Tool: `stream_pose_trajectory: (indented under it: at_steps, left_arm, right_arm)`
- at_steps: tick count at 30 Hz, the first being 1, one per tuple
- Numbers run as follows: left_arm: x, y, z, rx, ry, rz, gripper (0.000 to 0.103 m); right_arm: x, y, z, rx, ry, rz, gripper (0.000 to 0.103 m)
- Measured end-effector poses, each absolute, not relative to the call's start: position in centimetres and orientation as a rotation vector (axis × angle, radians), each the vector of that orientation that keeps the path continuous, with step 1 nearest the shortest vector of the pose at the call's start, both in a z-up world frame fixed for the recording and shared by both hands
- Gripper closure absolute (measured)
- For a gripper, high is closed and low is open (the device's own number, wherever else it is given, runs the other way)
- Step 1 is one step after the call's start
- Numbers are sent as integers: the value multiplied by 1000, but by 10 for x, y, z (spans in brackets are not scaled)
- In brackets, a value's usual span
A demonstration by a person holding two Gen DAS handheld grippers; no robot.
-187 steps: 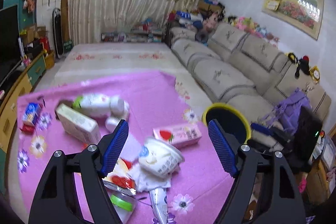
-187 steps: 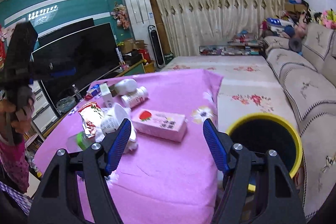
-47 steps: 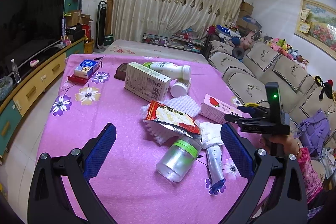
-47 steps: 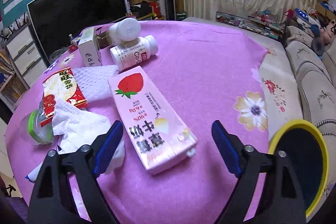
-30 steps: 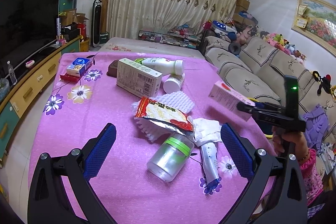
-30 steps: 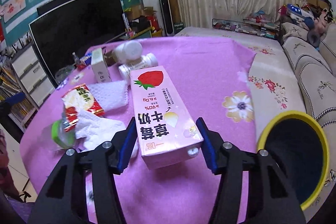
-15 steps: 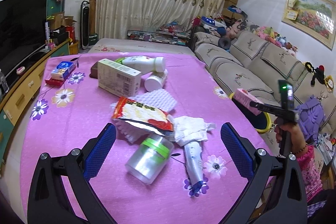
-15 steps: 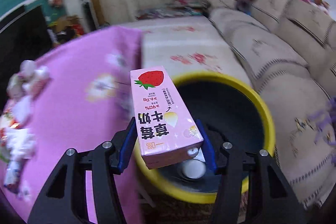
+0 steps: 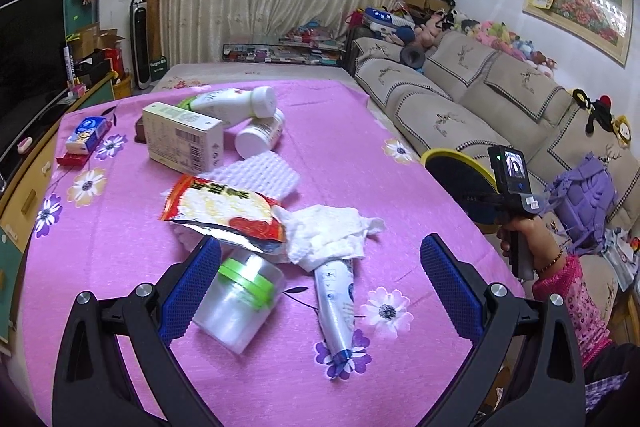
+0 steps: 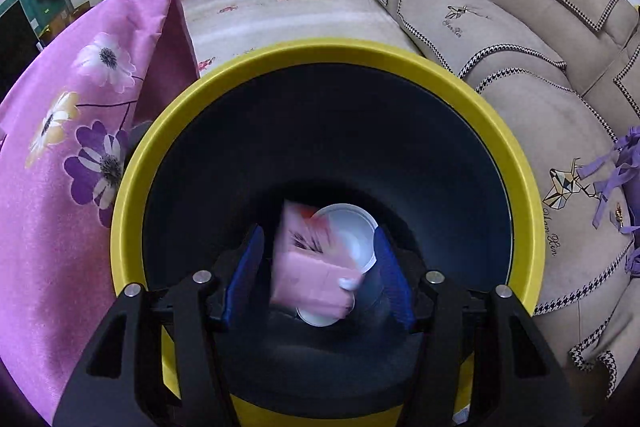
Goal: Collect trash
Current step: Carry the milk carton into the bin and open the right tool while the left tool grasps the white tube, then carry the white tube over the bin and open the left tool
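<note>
My right gripper [image 10: 318, 267] is open over the yellow-rimmed black bin [image 10: 248, 67]. The pink strawberry milk carton [image 10: 308, 267] is blurred, loose between the pads and dropping into the bin onto a white cup [image 10: 354, 235]. My left gripper [image 9: 316, 287] is open above the pink tablecloth [image 9: 340, 131], over a clear jar with a green band [image 9: 236, 301], a white tube [image 9: 334, 301], a crumpled tissue [image 9: 330, 231] and a red snack bag [image 9: 222, 205]. The bin rim [image 9: 452, 157] shows at the table's right edge.
Farther on the table lie a white foam net [image 9: 260, 173], a beige carton [image 9: 182, 137], two white bottles [image 9: 228, 101], and a blue pack [image 9: 86, 135]. A beige sofa [image 9: 460, 99] runs along the right. A TV cabinet [image 9: 24, 163] stands left.
The right gripper carried the pink carton from the table over the bin, tipped down and opened. The carton now falls inside. The left gripper moved slightly closer to the trash pile.
</note>
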State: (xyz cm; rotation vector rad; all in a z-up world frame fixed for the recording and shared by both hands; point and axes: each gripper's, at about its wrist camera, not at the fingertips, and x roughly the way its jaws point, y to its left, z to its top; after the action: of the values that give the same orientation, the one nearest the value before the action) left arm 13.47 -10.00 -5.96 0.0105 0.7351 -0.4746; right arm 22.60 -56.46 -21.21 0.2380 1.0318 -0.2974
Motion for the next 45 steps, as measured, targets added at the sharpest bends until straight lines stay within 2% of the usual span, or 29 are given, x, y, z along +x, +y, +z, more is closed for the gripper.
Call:
stream_pose_trajectory:
  at_steps: [15,23,25,29,32,33,36,45]
  left_arm:
    - [124,-133,-98,142,854,-584,6]
    - [138,-153,-132,192,979,-570,22]
    - [144,-154,-138,199,996,-539,33]
    - [150,-155,-145,215,1000,-514,42]
    - [152,-157,-144,248,987,-488,60]
    - [151,-157,-143,258,983,-481,71]
    - [146,-156,-140,264,995,-515,76]
    - [120,-178,-117,283,993,-725,76]
  right_arm:
    - [175,-546,-171,245,927,-258,44]
    - [167,-538,-162,238,906,-222,44]
    - [166,-534,-162,237,904,-214,44]
    - [164,-533,-163,240,904,-204,44]
    - [162,-533,-162,244,902,-200,44]
    - [161,-533,-161,246,899,-200,44]
    - [156,-535,-158,255,890,-198,44]
    - [140,-544,-151,284,856,-195,44]
